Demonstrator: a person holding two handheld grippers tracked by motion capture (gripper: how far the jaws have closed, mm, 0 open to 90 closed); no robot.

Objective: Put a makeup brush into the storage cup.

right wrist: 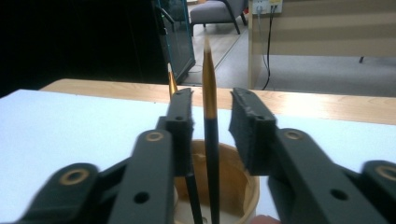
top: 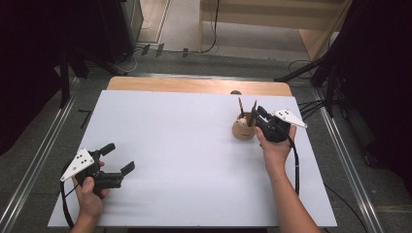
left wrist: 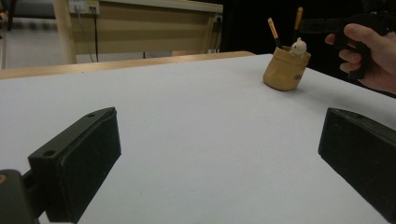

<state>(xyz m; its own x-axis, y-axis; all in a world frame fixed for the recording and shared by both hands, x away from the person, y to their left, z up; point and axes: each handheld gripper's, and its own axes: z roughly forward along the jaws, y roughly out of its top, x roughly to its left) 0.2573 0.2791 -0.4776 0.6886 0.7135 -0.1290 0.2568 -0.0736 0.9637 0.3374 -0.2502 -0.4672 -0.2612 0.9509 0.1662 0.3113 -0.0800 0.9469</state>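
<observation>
Brush stands in wooden cup between our right gripper's parted, non-touching jaws; left gripper idles open.

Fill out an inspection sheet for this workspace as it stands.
Surface: white table, bare wood strip at far edge.
Job's things: wooden cup upright, holding two brushes and a small white figure.
Clutter: nothing seen.
Grippers: left gripper open, apart from the cup; right gripper over the cup, jaws apart around one brush, pads not pressing.
Cables: one trails from each gripper; more on the floor.
Surroundings: wooden furniture, grey floor, dark sides.
</observation>
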